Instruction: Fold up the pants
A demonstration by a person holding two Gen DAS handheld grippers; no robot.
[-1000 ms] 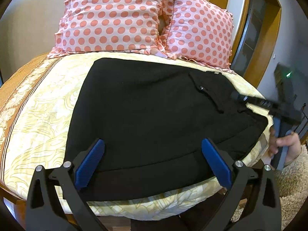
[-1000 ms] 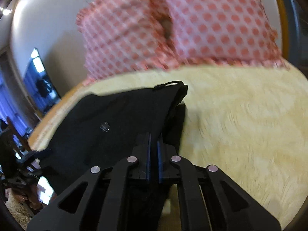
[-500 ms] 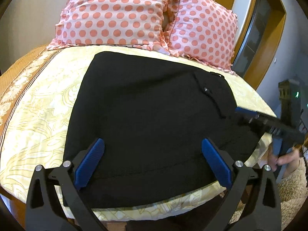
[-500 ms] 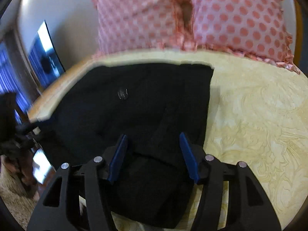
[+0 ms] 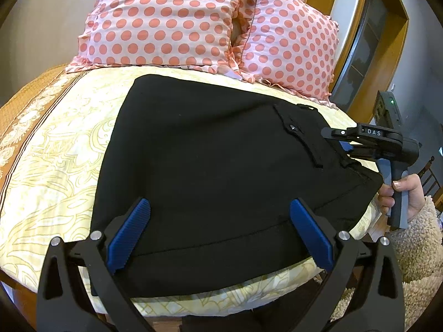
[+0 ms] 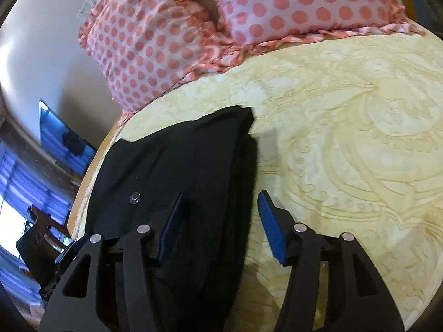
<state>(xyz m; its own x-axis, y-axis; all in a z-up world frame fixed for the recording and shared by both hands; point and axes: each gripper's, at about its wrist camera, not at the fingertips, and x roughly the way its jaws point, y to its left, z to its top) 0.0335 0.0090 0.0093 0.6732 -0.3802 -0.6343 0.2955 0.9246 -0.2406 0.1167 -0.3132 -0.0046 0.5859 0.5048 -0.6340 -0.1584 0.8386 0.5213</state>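
Note:
Black pants (image 5: 210,171) lie folded flat on the cream patterned bedspread (image 5: 61,160); a button flap pocket shows at their right. My left gripper (image 5: 220,232) is open and empty, hovering over the pants' near hem. My right gripper (image 6: 220,221) is open, its blue pads straddling the pants' folded side edge (image 6: 238,182) without gripping. The right gripper also shows in the left wrist view (image 5: 349,141), at the pants' right edge, held by a hand.
Two pink polka-dot pillows (image 5: 171,19) lean at the head of the bed. A wooden door frame (image 5: 357,41) stands at the right. A wall TV (image 6: 63,141) and a chair (image 6: 41,227) are off the bed's left side in the right wrist view.
My right gripper went from shut on the pants' edge to open, letting the cloth go, and turned. The pants settled flat. My left gripper stayed open and drifted slightly.

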